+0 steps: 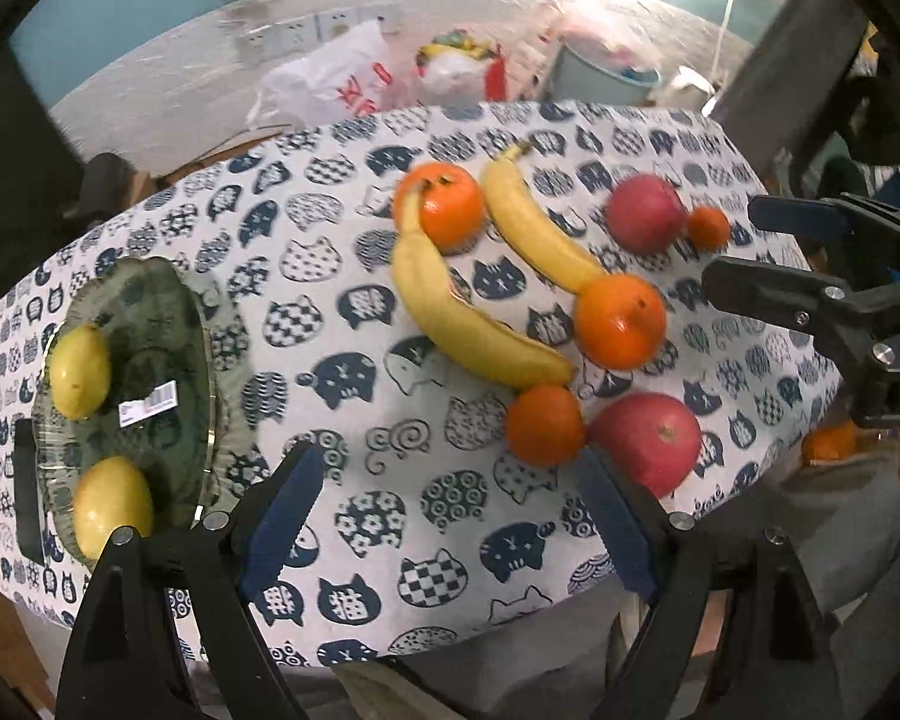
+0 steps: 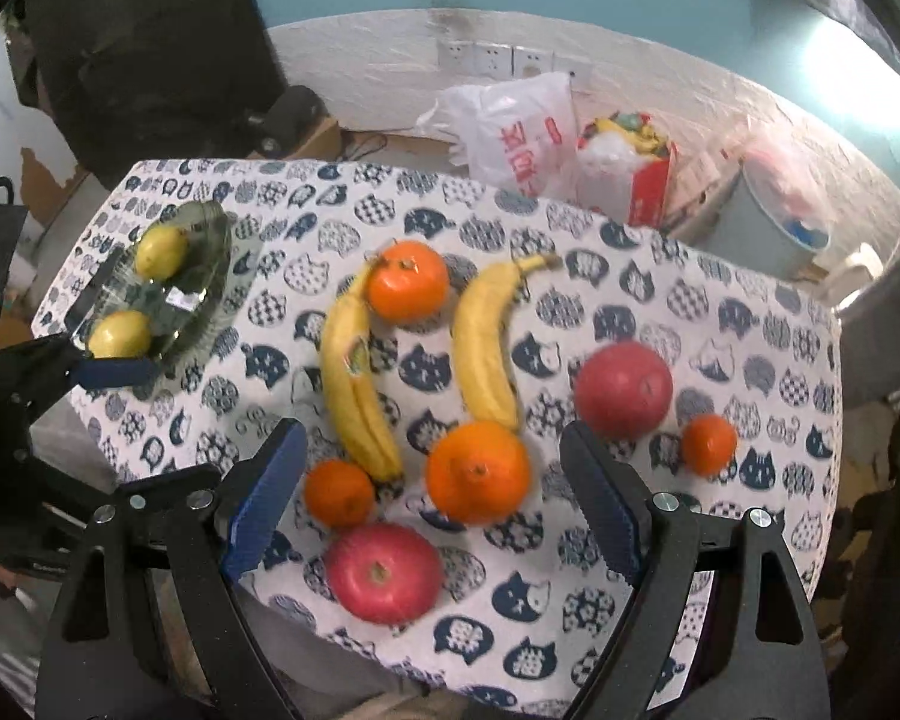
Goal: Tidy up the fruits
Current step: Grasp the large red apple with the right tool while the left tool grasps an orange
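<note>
Right wrist view first: the right gripper (image 2: 432, 504) stands wide and empty above the near apple (image 2: 383, 575) and the big orange (image 2: 477, 471). The left gripper (image 1: 450, 516) is wide too, holding nothing, over bare cloth. Both lemons (image 1: 80, 370) already sit on the glass plate (image 1: 204, 360); bananas, oranges and apples lie loose. I'd say the next fruit is being chosen: descend, straddle it, close.

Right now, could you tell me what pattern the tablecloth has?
The tablecloth is white with navy cat-head prints, shown best in the right wrist view.
</note>
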`<state>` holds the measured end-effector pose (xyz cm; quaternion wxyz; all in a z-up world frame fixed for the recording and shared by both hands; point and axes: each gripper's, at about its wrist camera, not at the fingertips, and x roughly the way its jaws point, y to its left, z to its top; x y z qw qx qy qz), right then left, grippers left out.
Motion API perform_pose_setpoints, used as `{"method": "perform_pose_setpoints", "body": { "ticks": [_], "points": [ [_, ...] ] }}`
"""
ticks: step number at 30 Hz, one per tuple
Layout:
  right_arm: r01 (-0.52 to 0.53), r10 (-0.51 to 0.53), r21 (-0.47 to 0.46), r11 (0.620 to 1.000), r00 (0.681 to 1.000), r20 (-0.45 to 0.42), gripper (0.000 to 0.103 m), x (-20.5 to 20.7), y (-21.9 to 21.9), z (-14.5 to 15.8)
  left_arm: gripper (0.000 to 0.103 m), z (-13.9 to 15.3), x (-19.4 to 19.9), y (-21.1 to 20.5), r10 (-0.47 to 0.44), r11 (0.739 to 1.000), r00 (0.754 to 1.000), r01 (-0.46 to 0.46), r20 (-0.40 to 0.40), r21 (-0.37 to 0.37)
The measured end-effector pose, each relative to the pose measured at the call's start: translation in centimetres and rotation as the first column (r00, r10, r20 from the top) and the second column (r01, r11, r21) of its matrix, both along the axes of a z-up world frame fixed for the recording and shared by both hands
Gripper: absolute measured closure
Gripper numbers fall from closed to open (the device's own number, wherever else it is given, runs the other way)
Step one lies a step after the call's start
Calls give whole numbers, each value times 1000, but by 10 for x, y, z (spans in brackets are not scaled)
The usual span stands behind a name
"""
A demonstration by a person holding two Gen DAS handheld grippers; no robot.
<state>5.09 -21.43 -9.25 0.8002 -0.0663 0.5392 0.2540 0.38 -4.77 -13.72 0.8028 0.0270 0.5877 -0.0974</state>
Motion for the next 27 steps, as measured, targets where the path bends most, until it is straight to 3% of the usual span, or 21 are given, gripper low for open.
{"method": "perform_pose_setpoints", "body": {
  "ticks": [7,12,18,27],
  "points": [
    [-23,24,7,1000,995,-98,18,-17,-5,-31,16,-17,-8,-8,-37,999,998,38,-46,16],
    [-75,65,-47,996,979,-195,18,-31,5,-68,16,-32,-13,-11,-61,997,996,64,-64,43],
    [-126,105,-74,989,963,-247,18,-42,16,-94,16,-43,-12,-8,-60,997,994,63,-89,37],
    [-167,141,-83,982,957,-252,18,-45,30,-109,16,-55,-12,-2,-52,998,991,56,-119,28]
  ]
}}
